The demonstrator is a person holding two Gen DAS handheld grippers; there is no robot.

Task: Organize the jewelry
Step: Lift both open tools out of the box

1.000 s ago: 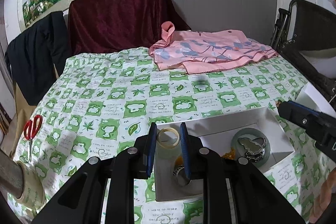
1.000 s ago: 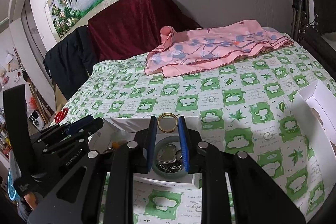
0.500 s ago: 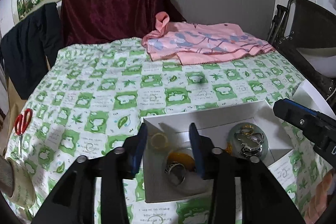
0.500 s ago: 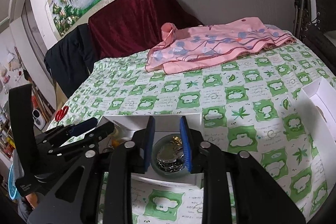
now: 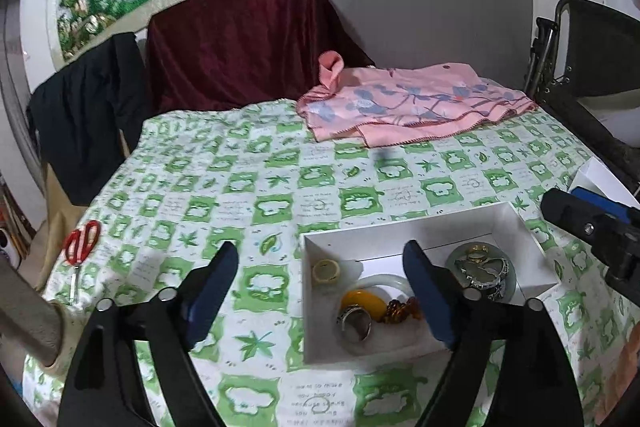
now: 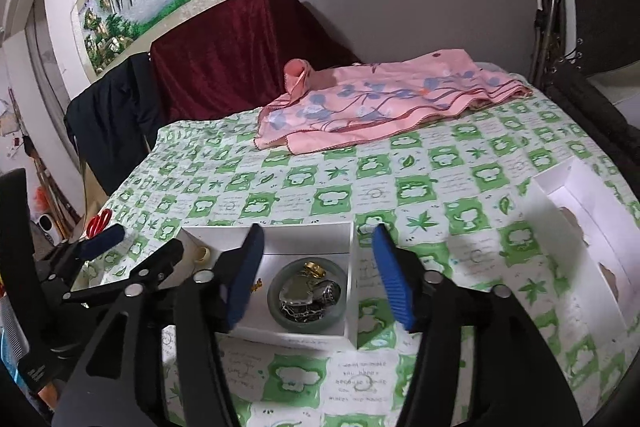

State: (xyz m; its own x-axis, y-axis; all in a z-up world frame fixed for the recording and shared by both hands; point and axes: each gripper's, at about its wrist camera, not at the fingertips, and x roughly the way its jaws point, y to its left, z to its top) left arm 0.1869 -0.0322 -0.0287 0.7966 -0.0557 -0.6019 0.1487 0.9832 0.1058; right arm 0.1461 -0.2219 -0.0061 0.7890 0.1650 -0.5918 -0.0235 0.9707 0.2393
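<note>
Both tools are opening empty over the white box [image 5: 404, 231] at 6 o'clock on the bed, left tool [image 5: 320, 291] and right tool [image 6: 316, 275] having nothing between them, so the next move likely calls for fetching another piece

The left tool's [image 5: 320, 279] right finger [image 5: 430, 301] hides part of the white box's [image 5: 400, 227] contents, the tangled metal pieces in the green dish [image 6: 307, 294] cannot be told apart, and the lid [image 6: 584, 227] is cut off.

Right hand-held gripper [image 6: 316, 277] opening, empty, over green dish [image 6: 307, 294] in white box [image 6: 352, 267]
</note>
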